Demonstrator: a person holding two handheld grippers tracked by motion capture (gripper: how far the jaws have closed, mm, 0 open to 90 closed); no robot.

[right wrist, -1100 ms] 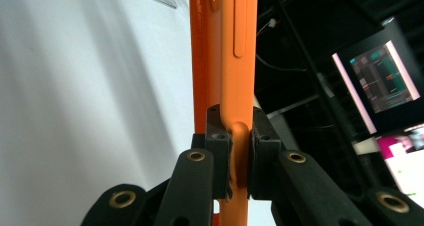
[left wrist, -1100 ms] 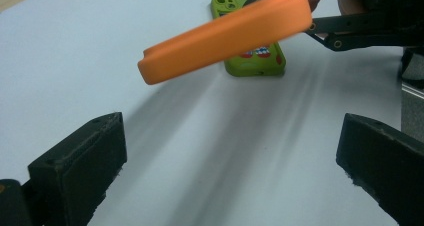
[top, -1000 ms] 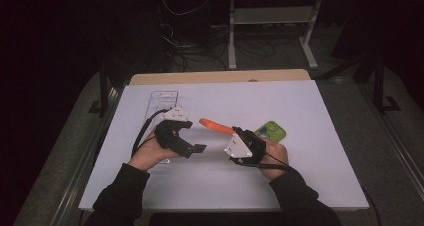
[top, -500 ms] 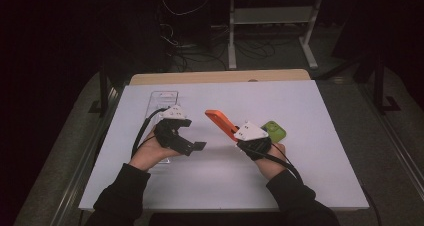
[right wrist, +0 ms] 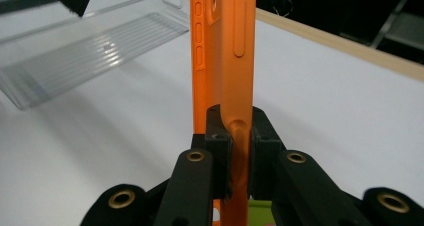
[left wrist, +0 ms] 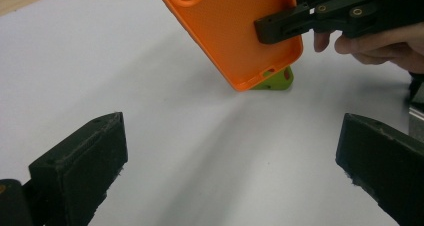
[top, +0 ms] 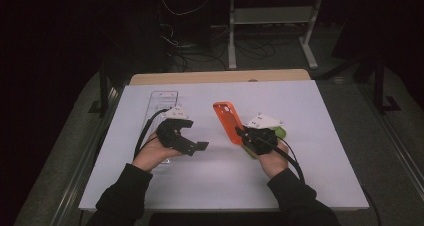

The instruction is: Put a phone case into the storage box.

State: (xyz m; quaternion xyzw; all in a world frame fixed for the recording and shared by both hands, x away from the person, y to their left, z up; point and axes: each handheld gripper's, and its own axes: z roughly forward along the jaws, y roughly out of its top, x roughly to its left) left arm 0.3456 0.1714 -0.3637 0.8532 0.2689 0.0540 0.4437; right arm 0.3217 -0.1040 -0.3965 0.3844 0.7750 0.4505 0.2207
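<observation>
Orange soft-plastic phone case (top: 228, 122), the object in hand, is clamped at one end between the closed jaws of the right gripper (top: 243, 134); in the right gripper view we see the pads pinching its wall so that the rubber dents. We judge the pick-up done: the case stands lifted and tilted above the white table sheet (top: 310, 116), and a placement appears to remain. Nearest us, the left gripper (top: 200, 147) rests low over the sheet with its jaws wide apart and nothing between them; the case hangs ahead of it, well clear. Just behind and beneath the case's lower edge lies a lime-green phone case (left wrist: 276, 79) flat on the sheet. Farther off, at the left, we note a clear ribbed plastic tray (top: 162, 99). Beyond the sheet runs the bare wooden table edge (top: 215, 76).
</observation>
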